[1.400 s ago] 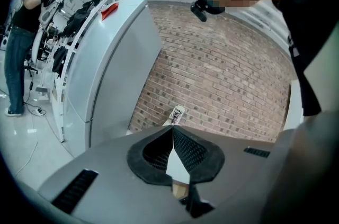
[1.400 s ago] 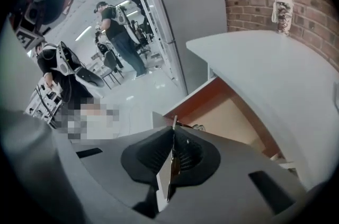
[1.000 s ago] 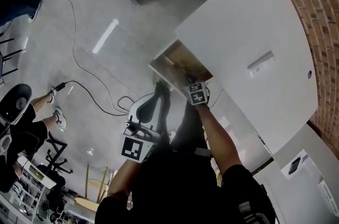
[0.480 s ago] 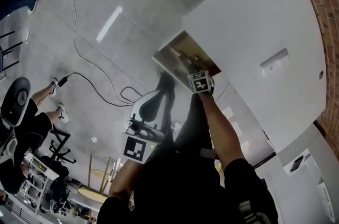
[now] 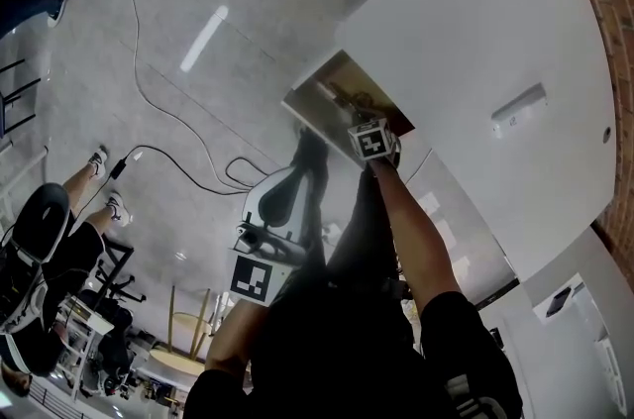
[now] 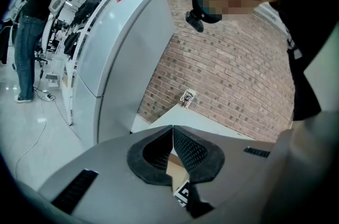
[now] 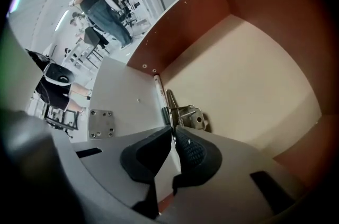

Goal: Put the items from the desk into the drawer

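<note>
The metal tool is small and shiny, built of thin bright strips with a coiled spring and a round hole in its flat plate. It sits inside the open drawer, low over the pale floor and close to the drawer's left side wall, with red-brown walls rising around it. One thin strip of it runs straight back between the jaws of the right gripper, which are clamped on that strip with almost no gap between the pads, so the tool's body lies just beyond the jaw tips. The right gripper points steeply down into the drawer, which stands pulled out from under the edge of the white bench. The left gripper hangs outside the drawer, nearer the person's body, its jaws pressed together with nothing between them. There is one metal tool, one drawer, and two grippers. On the bench stand one cup, near the brick wall, and one small white block, both well apart from the drawer.
</note>
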Action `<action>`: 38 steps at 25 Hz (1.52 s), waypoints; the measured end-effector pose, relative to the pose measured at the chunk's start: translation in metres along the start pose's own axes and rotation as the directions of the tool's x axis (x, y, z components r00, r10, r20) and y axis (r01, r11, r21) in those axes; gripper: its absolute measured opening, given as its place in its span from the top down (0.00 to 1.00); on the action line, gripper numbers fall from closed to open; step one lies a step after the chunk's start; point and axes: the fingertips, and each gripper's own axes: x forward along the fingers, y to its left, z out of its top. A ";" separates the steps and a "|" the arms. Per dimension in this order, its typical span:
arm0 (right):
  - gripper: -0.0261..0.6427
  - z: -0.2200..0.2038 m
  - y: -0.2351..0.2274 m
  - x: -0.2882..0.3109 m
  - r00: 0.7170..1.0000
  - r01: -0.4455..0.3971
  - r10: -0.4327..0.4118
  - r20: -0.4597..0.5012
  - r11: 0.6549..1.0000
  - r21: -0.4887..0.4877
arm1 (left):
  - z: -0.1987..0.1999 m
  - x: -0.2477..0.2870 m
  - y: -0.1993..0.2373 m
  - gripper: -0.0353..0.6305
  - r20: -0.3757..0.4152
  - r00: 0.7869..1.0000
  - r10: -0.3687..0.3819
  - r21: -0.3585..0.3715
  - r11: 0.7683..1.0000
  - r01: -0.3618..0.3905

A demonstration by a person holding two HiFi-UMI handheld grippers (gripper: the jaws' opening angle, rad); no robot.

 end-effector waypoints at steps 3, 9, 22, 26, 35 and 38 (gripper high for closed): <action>0.94 0.003 -0.003 0.001 1.000 0.009 -0.009 0.005 1.000 0.022 | -0.002 -0.002 0.000 0.94 -0.002 1.000 -0.001 -0.001 1.000 0.001; 0.82 -0.032 -0.015 -0.032 1.000 0.022 -0.023 0.019 0.997 0.077 | -0.010 -0.019 -0.049 0.94 0.018 1.000 -0.001 0.004 1.000 0.001; 0.90 0.014 0.014 -0.083 0.995 0.017 -0.022 0.094 0.999 0.052 | 0.033 -0.019 -0.022 0.94 0.076 0.997 0.009 0.011 1.000 -0.009; 0.94 0.027 0.029 -0.135 0.991 -0.008 0.004 0.136 1.000 0.029 | 0.055 -0.028 -0.038 0.94 0.104 0.995 0.001 0.021 1.000 -0.003; 0.96 0.087 0.048 -0.288 0.921 -0.057 0.050 0.387 0.998 0.005 | 0.111 -0.041 -0.076 0.94 0.172 0.984 -0.045 0.073 0.997 0.033; 0.96 0.113 0.037 -0.349 0.856 -0.046 0.024 0.517 0.999 0.030 | 0.132 -0.040 -0.091 0.94 0.206 0.976 -0.067 0.090 0.995 0.050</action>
